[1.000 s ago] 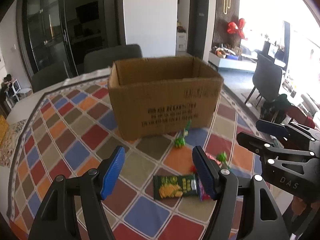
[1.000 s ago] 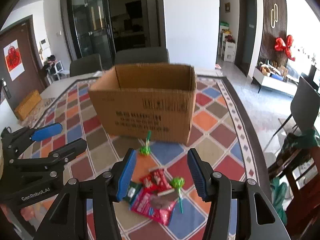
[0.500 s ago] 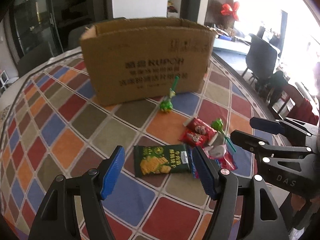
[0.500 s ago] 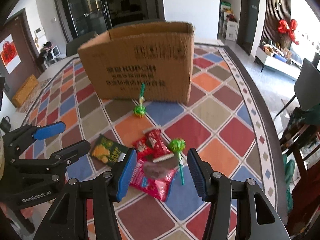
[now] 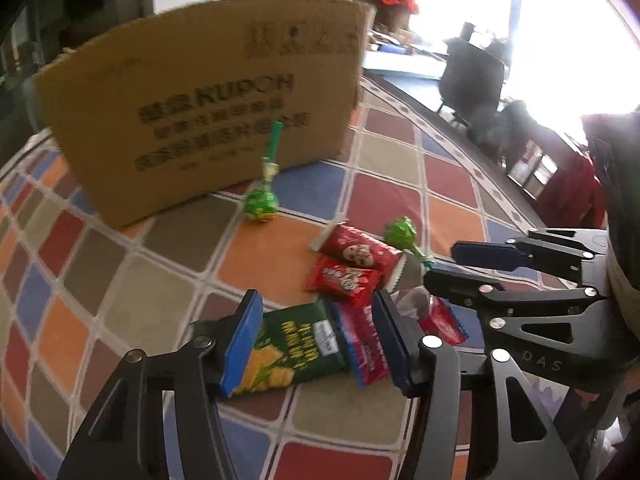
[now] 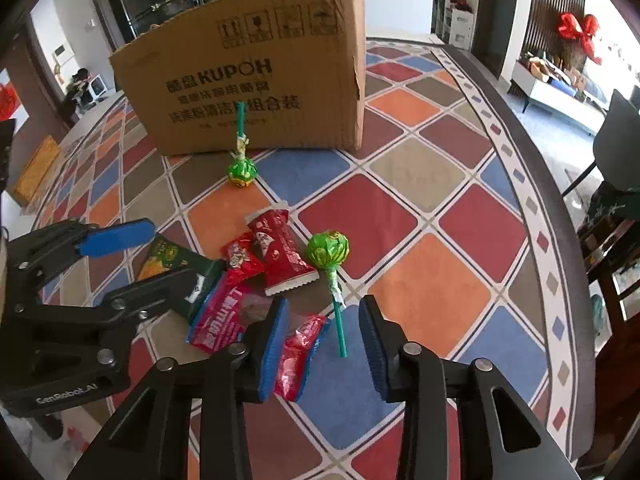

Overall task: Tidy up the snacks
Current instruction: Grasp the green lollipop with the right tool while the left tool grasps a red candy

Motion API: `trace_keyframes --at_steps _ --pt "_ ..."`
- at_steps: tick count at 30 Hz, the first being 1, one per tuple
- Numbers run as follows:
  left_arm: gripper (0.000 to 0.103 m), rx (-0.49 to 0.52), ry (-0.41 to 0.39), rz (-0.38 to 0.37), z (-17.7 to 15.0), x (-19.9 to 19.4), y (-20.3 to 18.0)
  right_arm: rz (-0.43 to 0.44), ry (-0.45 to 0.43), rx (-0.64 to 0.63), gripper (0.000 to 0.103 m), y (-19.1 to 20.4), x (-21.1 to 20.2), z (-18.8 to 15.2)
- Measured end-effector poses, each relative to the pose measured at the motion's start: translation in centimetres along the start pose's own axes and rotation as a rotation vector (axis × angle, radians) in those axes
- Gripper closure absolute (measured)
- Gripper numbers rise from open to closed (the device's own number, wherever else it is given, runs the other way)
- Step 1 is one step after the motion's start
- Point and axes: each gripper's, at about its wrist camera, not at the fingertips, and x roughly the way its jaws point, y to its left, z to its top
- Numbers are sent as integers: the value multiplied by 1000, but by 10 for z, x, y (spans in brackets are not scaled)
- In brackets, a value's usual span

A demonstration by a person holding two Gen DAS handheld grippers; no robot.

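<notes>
A cardboard box [image 5: 208,96] [image 6: 256,72] stands on the checkered table. Snacks lie in front of it: a green cracker packet [image 5: 292,352] [image 6: 176,264], two red candy packets [image 5: 352,264] [image 6: 276,256], a pink-red packet [image 6: 220,320] [image 5: 360,348], and two green lollipops, one against the box [image 6: 241,170] [image 5: 262,202], one nearer [image 6: 329,252] [image 5: 401,232]. My left gripper [image 5: 320,344] is open, low, its jaws either side of the green packet. My right gripper [image 6: 322,344] is open, low, around the near lollipop's stick and the pink packet's end.
The tablecloth [image 6: 400,208] has coloured squares; the round table's edge [image 6: 560,216] curves at the right. Chairs [image 6: 616,120] stand beyond it. A yellow thing [image 6: 36,168] lies at the far left.
Both grippers have dropped and moved forward towards the snacks; the box and packets now look larger. Both stay open.
</notes>
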Motion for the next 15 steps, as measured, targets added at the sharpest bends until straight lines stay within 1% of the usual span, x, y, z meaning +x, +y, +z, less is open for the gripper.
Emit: trace_keyframes --at_steps 4,11,15 --pt "48 45 17 -24 3 12 -4 9 14 12 70 -4 8 0" --pt "48 75 43 -35 8 27 -8 20 14 19 73 -8 13 5" --pt "53 78 56 -30 11 37 -10 23 4 23 74 -9 14 10"
